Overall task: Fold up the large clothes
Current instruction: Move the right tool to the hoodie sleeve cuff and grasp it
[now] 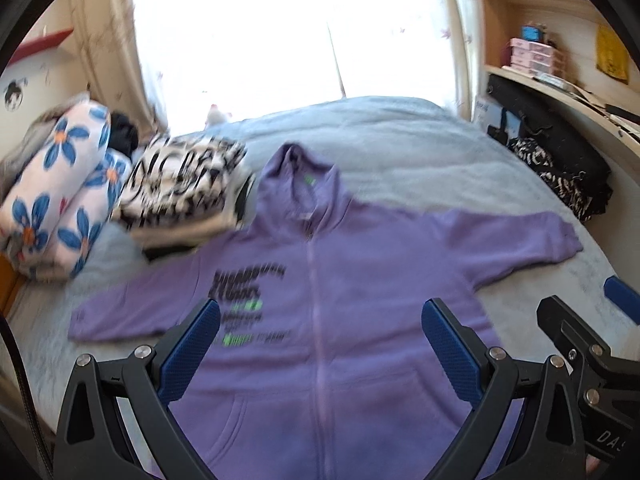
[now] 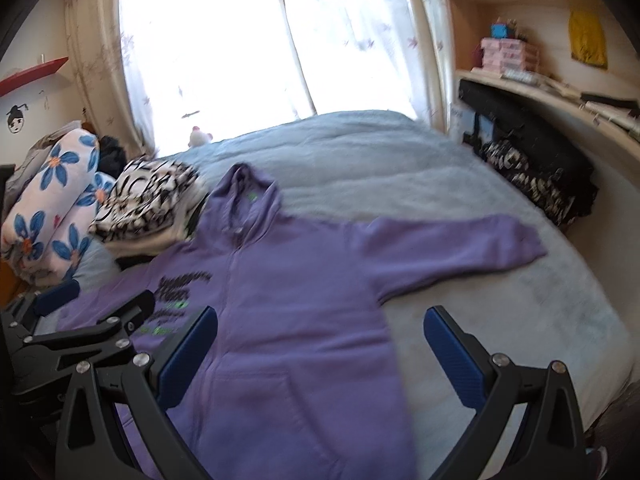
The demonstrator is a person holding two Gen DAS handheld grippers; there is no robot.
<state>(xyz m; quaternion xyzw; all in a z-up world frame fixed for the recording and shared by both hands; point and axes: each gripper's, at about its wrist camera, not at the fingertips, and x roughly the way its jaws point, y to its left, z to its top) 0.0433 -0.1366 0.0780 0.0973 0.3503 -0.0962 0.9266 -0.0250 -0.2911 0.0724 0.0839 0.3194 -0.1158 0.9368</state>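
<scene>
A purple zip hoodie [image 1: 340,288] lies flat and face up on the grey bedspread [image 1: 400,148], hood toward the window, both sleeves spread out sideways, black and green print on its chest. My left gripper [image 1: 320,344] hovers open above the lower front of the hoodie with nothing between its fingers. My right gripper [image 2: 320,350] is open too, above the hoodie [image 2: 296,300] near its right side seam and pocket. Each gripper shows at the edge of the other's view. Both views are motion-blurred.
A black-and-white patterned folded pile [image 1: 184,188] sits by the hood's left. Flowered rolled bedding [image 1: 60,184] lies at far left. Dark clothes [image 1: 560,168] are heaped at the bed's right edge under a shelf [image 1: 560,88]. A bright curtained window [image 1: 288,40] is behind.
</scene>
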